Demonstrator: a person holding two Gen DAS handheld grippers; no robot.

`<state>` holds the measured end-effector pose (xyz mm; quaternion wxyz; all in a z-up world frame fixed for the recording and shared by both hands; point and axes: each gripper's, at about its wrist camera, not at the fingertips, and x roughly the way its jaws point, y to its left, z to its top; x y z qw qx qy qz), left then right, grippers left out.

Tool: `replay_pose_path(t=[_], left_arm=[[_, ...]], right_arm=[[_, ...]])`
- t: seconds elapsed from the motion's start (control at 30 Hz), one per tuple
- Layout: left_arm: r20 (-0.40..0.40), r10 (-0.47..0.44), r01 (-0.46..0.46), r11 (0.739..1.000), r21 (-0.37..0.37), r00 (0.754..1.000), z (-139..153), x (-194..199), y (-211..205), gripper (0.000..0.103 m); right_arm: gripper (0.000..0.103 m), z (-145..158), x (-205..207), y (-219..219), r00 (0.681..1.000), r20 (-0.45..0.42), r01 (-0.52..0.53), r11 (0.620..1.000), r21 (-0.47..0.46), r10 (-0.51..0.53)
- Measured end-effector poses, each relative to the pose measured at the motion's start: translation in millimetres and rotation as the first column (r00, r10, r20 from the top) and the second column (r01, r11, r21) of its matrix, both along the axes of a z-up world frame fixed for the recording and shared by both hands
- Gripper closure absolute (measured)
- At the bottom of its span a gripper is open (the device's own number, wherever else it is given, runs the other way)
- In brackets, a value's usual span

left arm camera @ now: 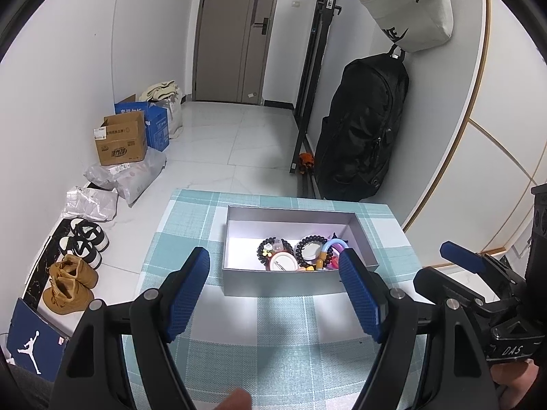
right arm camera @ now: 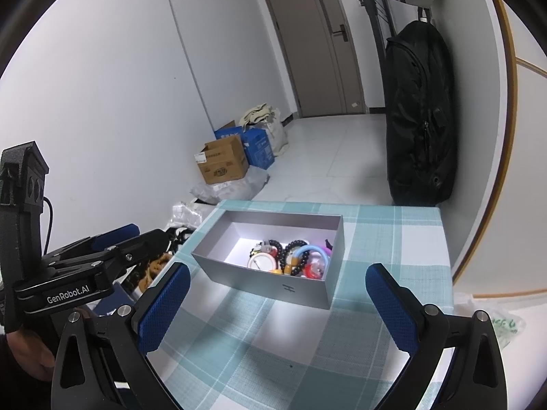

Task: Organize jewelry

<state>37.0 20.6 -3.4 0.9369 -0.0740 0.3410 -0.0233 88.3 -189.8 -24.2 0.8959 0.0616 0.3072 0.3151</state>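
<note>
black plastic left gripper (left arm camera: 273,294) fitted with ridged blue pads (left arm camera: 187,294); silver round screws (left arm camera: 150,294) seen at the finger pivots. black plastic right gripper (right arm camera: 277,302) built alike, dimpled blue pads (right arm camera: 164,307). "genrobot.ai" printed in white on the left unit's side, "das" on the right's. thin black cable (right arm camera: 50,218) noted.

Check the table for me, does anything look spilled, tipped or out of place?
Nothing stands out. The grey box sits upright on the checked tablecloth, and the bracelets are all piled inside it at one end; none have spilled out.
</note>
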Motion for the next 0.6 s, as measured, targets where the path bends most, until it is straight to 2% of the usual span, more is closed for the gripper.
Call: replay_pose_path(t=[0.17,0.6], left_arm=[[0.003,-0.008,0.008,1.0,0.021,1.0,1.1,0.0,-4.9,0.029],[-0.003,-0.01,0.01,1.0,0.001,1.0,1.5,-0.4,-4.1,0.029]], right_arm=[[0.0,-0.1,0.0,-0.1,1.0,-0.001,-0.002,1.0,0.002,0.002],[0.0,-1.0,0.8,1.5,1.0,-0.005,-0.003,1.0,-0.002,0.003]])
